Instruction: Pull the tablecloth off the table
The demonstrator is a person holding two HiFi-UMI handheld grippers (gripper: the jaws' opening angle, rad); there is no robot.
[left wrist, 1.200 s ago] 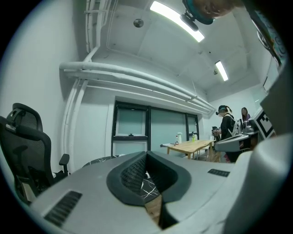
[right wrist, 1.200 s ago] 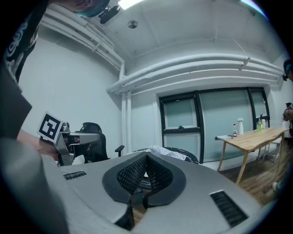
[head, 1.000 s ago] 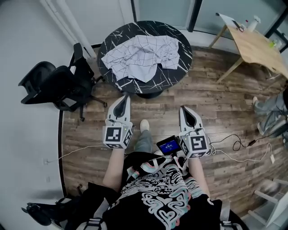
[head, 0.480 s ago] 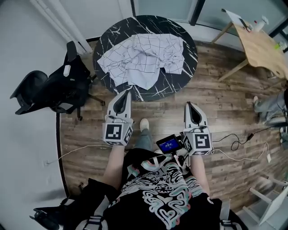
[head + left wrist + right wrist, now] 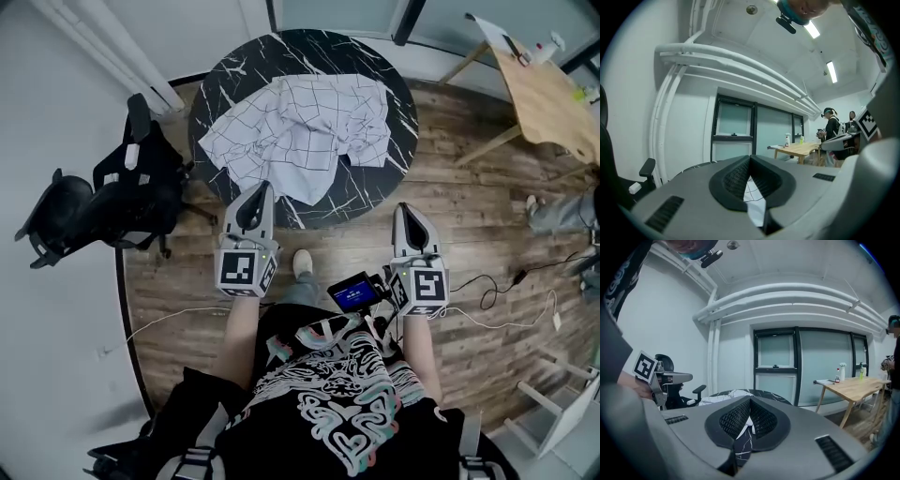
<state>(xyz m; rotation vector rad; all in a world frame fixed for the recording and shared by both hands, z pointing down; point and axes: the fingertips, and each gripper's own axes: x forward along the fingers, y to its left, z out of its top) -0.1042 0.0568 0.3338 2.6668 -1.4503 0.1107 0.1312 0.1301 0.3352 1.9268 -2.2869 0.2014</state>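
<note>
The crumpled white grid-patterned tablecloth (image 5: 300,131) lay bunched on the round black marbled table (image 5: 396,94), and the left gripper (image 5: 260,193) and right gripper (image 5: 409,212), both pressed together and empty, pointed at its near edge, apparently short of contact, presumably positioned for a grasp.

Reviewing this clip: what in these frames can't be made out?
- Head view: whatever lies under the crumpled tablecloth, which covers the middle of the round table.
- Head view: items on the wooden table, too small and partly cut off by the edge.
- Head view: text on the small screen, too small.
- Left gripper view: most of the tablecloth, hidden behind the body of the shut left claw.
</note>
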